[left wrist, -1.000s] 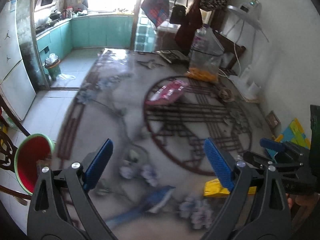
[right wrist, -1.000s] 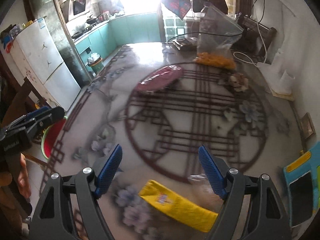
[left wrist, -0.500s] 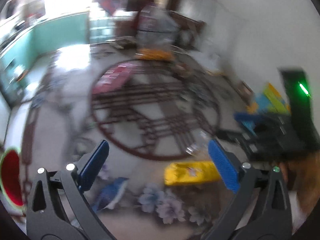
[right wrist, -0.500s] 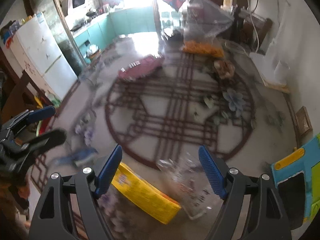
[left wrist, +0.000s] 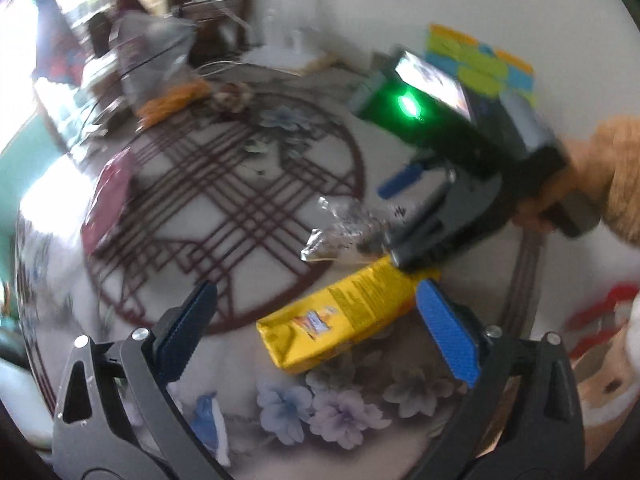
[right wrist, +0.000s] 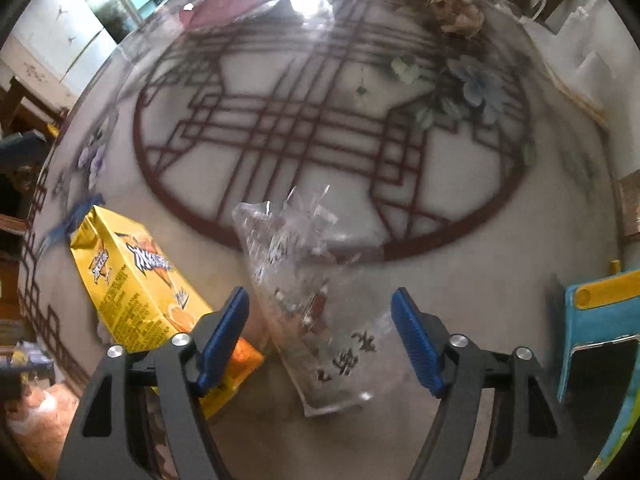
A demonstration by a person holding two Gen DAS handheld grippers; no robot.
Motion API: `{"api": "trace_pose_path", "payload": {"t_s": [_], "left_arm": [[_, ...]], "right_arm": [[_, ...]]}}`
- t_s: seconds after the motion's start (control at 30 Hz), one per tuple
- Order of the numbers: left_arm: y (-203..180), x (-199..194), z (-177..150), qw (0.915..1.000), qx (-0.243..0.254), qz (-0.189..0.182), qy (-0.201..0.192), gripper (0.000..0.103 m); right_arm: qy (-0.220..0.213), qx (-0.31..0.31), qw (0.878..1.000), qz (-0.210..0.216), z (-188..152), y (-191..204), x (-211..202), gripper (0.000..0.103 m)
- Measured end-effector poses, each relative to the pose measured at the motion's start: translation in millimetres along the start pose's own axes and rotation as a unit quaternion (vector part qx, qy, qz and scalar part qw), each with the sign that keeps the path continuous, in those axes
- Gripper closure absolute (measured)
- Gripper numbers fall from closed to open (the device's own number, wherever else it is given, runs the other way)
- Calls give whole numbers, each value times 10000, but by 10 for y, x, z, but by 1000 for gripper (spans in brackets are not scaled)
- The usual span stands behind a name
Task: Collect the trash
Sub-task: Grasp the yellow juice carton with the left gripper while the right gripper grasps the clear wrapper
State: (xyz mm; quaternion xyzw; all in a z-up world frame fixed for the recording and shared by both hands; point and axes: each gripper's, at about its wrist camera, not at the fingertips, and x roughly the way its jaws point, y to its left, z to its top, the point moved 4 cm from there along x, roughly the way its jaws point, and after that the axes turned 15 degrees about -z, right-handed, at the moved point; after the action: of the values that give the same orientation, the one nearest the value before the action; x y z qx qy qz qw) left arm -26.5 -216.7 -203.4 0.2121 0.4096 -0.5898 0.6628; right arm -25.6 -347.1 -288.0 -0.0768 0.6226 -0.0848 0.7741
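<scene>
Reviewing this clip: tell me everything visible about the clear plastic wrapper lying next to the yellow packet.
The clear plastic wrapper is a crumpled, see-through bag with dark printed characters and small reddish marks. It lies flat on the patterned table, its ragged torn end pointing toward the round lattice design. Its side sits close to the yellow packet; contact between them is unclear. The right tongs straddle it, jaws just closing, pads not yet pressing it. From the left wrist view it glints silvery beside those tongs.

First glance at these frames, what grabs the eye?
The yellow snack packet lies on the patterned table, between the open left hand-held gripper's fingers. Beside it lies a crumpled clear wrapper, with the right hand-held gripper straddling it, jaws just closing.
</scene>
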Motion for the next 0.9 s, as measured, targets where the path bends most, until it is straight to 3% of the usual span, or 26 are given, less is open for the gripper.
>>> {"api": "trace_pose_path", "payload": {"t_s": [0.13,0.23,0.43,0.57,0.7,0.77,0.9], "left_arm": [[-82,229,37,9975,519,-250,406,5],[-97,390,72,9936,827,-311,703,5],[-232,641,82,9769,1270,-1096,1324,5],[-379,695,-21,9634,1696,-1310,1608,5],[-418,813,-147,9562,1921,-1157,1882,5],[-394,875,-214,9566,1912,-1000,1958,5],[-294,997,-323,9595,1578,-1021,2100,9]], "right_arm": [[28,47,9997,225,-32,-27,23,77],[-66,325,9991,268,-67,-146,-19,88],[-254,1130,9916,569,-61,-526,-227,90],[-297,1283,9890,678,-89,-577,-269,89],[-291,1312,9881,748,-105,-520,-266,88],[-281,1321,9876,797,-88,-474,-256,88],[-328,1303,9873,845,-54,-449,-272,88]]}}
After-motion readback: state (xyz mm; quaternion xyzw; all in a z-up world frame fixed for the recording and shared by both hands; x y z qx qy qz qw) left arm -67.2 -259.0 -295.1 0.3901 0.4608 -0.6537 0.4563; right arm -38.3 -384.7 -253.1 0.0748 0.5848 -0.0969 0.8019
